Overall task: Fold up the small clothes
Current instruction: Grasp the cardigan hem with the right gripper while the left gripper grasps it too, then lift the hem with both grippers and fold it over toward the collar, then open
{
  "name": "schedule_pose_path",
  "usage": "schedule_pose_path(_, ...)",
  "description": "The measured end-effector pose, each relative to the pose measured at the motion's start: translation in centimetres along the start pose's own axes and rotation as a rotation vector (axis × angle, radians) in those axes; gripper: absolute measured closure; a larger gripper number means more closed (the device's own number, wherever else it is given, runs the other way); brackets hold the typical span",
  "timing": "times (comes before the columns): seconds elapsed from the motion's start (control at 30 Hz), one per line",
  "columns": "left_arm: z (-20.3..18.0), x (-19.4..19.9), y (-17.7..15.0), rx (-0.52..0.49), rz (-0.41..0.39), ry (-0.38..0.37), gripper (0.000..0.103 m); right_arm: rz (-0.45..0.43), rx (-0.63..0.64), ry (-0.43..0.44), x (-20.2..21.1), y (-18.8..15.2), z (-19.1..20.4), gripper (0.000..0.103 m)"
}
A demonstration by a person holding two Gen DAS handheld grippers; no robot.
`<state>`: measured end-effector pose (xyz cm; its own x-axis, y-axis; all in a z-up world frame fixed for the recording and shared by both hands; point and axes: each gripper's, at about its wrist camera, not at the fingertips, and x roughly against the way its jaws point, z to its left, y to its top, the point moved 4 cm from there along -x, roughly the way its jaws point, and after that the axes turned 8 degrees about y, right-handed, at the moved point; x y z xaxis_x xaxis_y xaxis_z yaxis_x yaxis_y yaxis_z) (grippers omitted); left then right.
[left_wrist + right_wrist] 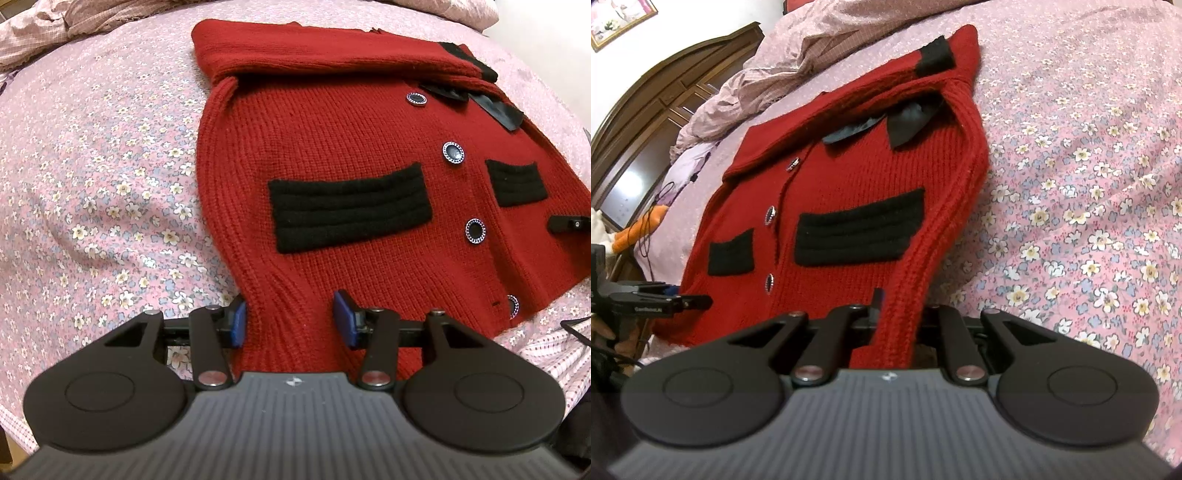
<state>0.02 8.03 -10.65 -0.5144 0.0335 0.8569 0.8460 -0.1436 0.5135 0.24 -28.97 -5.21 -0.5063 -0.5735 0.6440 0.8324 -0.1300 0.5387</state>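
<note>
Red knit, the cardigan lies front-up on the floral bed, buttons down its middle, a black pocket on each side, one sleeve folded across the top under the collar. Its long axis runs from the hem, which is nearest both tools, away to the collar at the far end. The left tongs sit at the hem's left corner with the blue pads wide apart, the ribbed edge lying between them but not pinched. The right tongs are closed on the thick ribbed edge at the hem's right corner, the knit bunched between them. Both hands are thus at the near end, one at each corner, and the garment stretches straight ahead of them. A likely next step is for the left to close, then both carry the hem toward the collar.
</note>
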Motion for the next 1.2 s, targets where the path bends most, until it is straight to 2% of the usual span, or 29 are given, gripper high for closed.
schedule_pose_path(0.27, -0.7, 0.4, -0.1, -0.027, 0.018, -0.009, 0.047, -0.005, 0.0, 0.006, -0.1, 0.0, 0.0, 0.091)
schedule_pose_path(0.5, 0.2, 0.4, 0.0, 0.019, 0.019, -0.039, 0.048, -0.024, 0.005, 0.033, 0.4, 0.4, 0.5, 0.091)
schedule_pose_path(0.63, -0.3, 0.5, -0.1, -0.033, 0.02, -0.03, 0.048, -0.036, 0.018, 0.041, 0.6, 0.9, 1.1, 0.091)
schedule_pose_path(0.67, -0.3, 0.4, -0.1, -0.031, 0.02, -0.03, 0.049, -0.043, 0.009, 0.047, 0.7, 1.0, 1.1, 0.091)
schedule_pose_path(0.7, -0.3, 0.4, 0.0, -0.026, 0.019, -0.041, 0.054, -0.051, -0.004, 0.058, 0.8, 1.1, 1.1, 0.091)
schedule_pose_path(0.8, 0.7, 0.6, 0.3, 0.03, 0.026, -0.095, 0.074, -0.075, -0.014, 0.09, 1.1, 2.1, 1.3, 0.092)
schedule_pose_path(0.9, 1.7, 1.1, 0.7, 0.064, 0.022, -0.162, 0.082, -0.097, -0.016, 0.137, 1.6, 3.6, 1.7, 0.092)
schedule_pose_path(1.1, 4.2, 2.9, 2.5, 0.232, -0.028, -0.346, 0.084, -0.153, 0.0, 0.202, 2.4, 6.9, 2.6, 0.092)
schedule_pose_path(1.2, 5.0, 3.7, 3.6, 0.304, -0.065, -0.409, 0.085, -0.178, -0.004, 0.233, 2.4, 8.3, 2.8, 0.092)
